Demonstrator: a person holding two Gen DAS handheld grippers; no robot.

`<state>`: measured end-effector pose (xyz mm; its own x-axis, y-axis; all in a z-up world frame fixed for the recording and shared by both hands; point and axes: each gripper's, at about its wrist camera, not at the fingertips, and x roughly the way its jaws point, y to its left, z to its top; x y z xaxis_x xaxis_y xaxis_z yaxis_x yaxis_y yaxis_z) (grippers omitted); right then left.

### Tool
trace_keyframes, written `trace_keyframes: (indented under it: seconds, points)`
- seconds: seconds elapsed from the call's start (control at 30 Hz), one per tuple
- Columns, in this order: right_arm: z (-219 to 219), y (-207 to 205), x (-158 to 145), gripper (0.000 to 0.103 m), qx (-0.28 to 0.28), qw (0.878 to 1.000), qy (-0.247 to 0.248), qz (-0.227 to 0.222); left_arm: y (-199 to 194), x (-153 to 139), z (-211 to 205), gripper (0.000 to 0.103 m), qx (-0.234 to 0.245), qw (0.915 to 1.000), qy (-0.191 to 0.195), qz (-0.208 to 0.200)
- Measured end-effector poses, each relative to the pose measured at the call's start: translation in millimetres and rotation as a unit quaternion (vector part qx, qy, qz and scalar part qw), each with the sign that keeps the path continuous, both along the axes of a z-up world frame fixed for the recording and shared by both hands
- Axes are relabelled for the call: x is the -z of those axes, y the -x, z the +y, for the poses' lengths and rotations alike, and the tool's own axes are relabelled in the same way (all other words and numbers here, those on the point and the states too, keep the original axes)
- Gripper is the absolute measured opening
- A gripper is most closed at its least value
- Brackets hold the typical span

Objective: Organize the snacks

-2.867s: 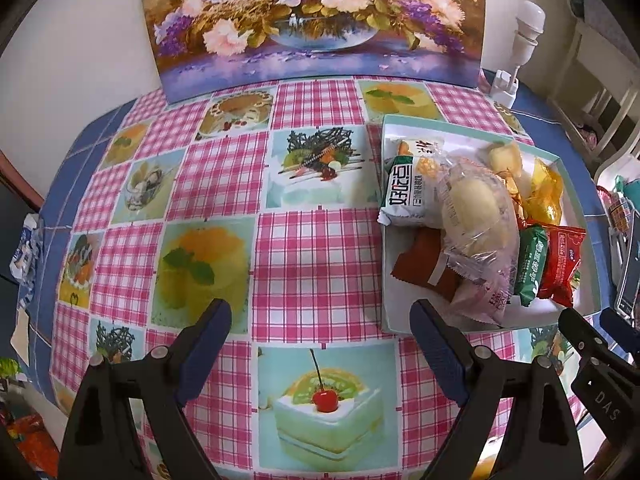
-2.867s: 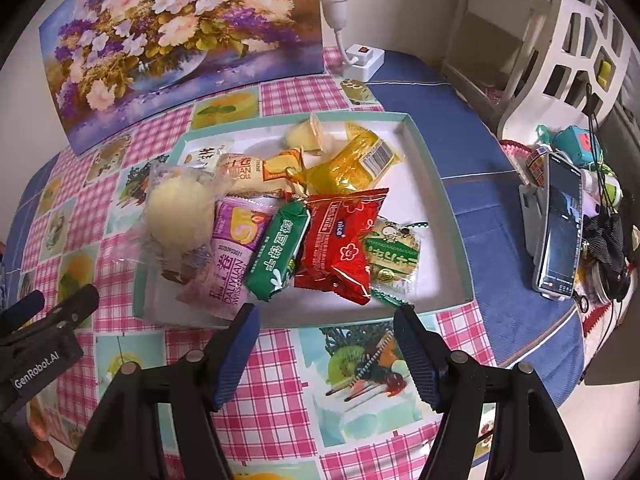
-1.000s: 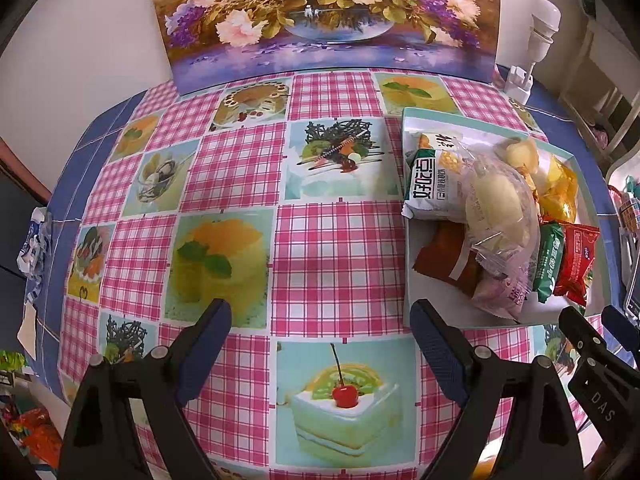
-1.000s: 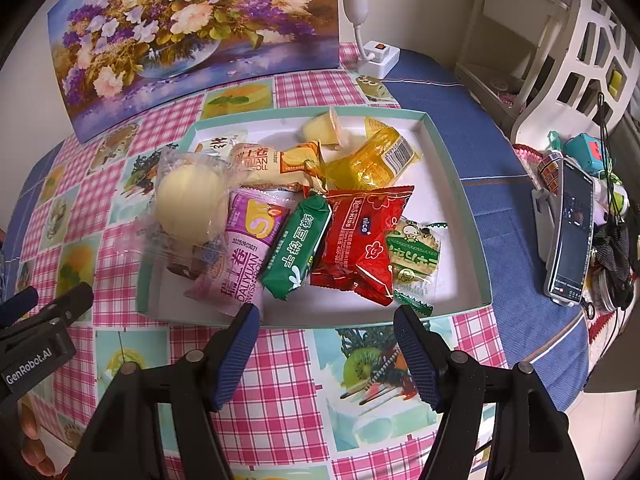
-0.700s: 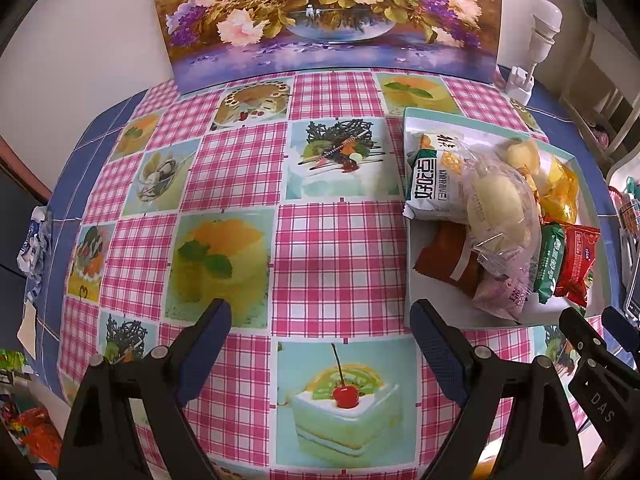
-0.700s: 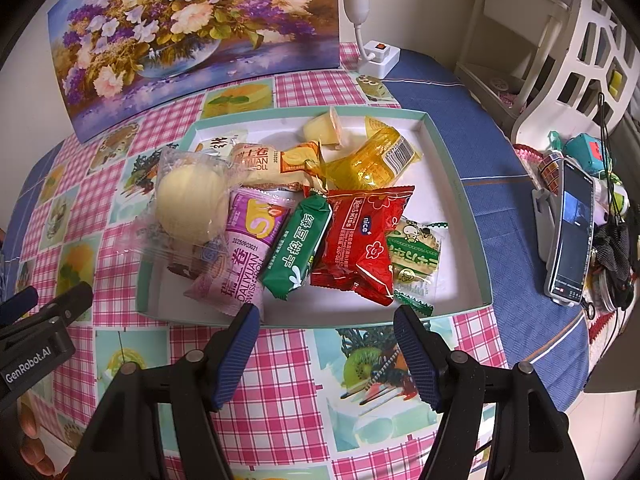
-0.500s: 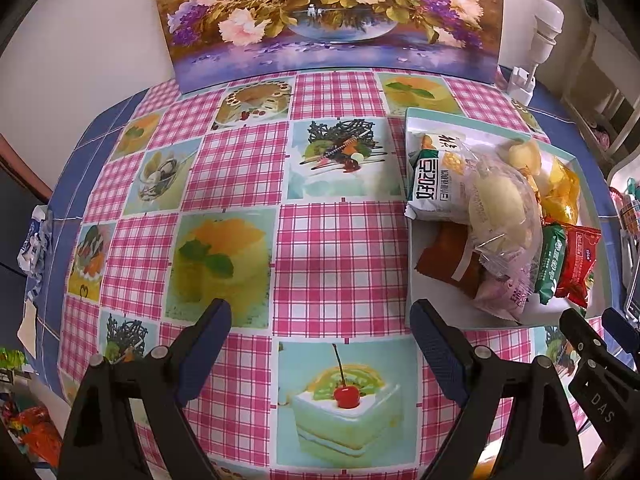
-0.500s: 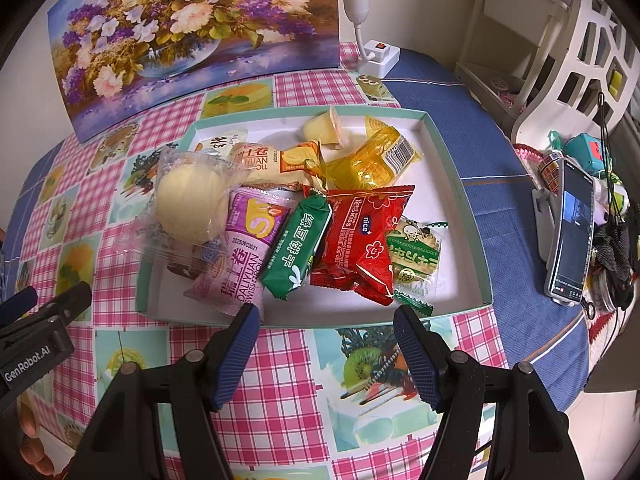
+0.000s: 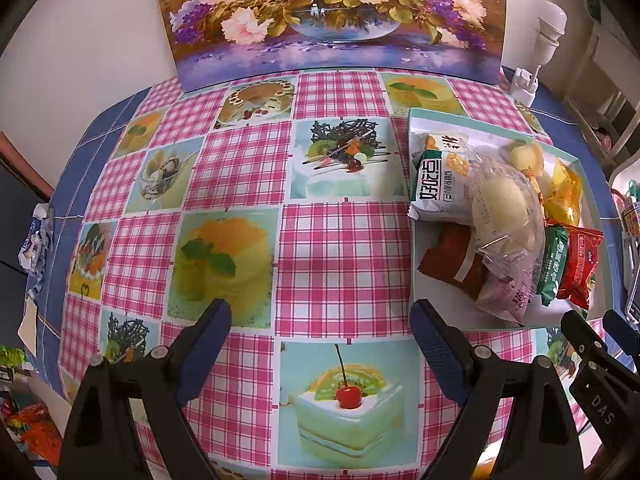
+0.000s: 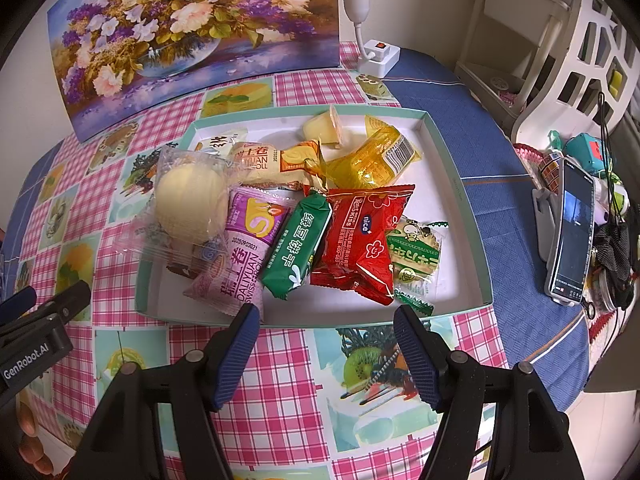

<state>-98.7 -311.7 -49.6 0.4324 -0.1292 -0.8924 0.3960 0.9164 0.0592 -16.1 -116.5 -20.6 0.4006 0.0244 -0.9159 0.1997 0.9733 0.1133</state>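
A shallow teal-rimmed tray (image 10: 460,184) crowded with wrapped snacks sits on a table covered in a pink-checked cloth (image 9: 344,256) printed with cakes and desserts. A flower painting (image 10: 192,20) leans against the wall behind it.

The right gripper (image 10: 326,346) hangs above the cloth just short of the tray's near rim, jaws parted with nothing between them. The left gripper (image 9: 320,340) hovers over bare cloth to the left of the tray, above a printed cherry-topped cake, jaws spread wide and likewise holding nothing.

Inside the tray, a pale round bun in a clear wrapper (image 10: 188,200) lies at the left, partly overhanging the rim. Beside it, in a row, are a purple Swiss roll packet (image 10: 240,256), a green packet (image 10: 298,248), a red packet (image 10: 360,240) and a small green-and-white packet (image 10: 414,256). Behind them lie a cream roll packet (image 10: 272,164), a yellow wrapper (image 10: 372,160) and a pale jelly cup (image 10: 320,128). From the left view a brown packet (image 9: 448,260) shows under the bun.

A phone (image 10: 572,232) stands propped on the blue cloth at the right, well apart from the tray.
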Motion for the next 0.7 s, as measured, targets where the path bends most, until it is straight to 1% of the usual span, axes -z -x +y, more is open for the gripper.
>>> trace_keyframes:
  seconds: [0.7]
  points:
    - [-0.3,0.0,-0.2,0.073,0.000,1.000,0.000,0.001,-1.2,1.2,-1.4,0.091,-0.024,0.9997,-0.005,0.000]
